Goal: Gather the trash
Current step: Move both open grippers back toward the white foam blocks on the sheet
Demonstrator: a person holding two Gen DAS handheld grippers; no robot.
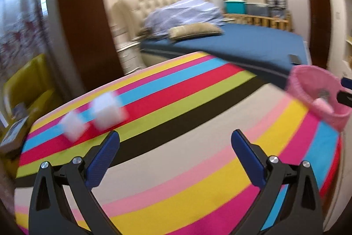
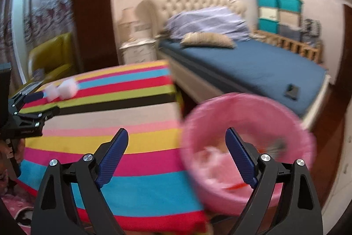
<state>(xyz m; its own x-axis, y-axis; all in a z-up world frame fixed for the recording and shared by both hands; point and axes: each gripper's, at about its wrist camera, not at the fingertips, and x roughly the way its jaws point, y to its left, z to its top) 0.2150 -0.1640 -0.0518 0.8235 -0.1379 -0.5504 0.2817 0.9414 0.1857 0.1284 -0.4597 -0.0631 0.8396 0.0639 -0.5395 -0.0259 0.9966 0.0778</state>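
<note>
Both sets of blue fingers stand wide apart with nothing between them. The left gripper hangs over the striped cloth, two white crumpled pieces lying just beyond it, far left. The right gripper hangs by the pink bin, scraps inside, right of the cloth.

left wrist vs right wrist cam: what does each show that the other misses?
Left wrist only: its own open left tongs, with nothing between them.
Right wrist only: the cream lamp on a white nightstand, and its own open right tongs, also with nothing between them.
Both: two white crumpled paper pieces on the rainbow-striped cloth, the round pink mesh basket, and the blue-sheeted bed.
</note>
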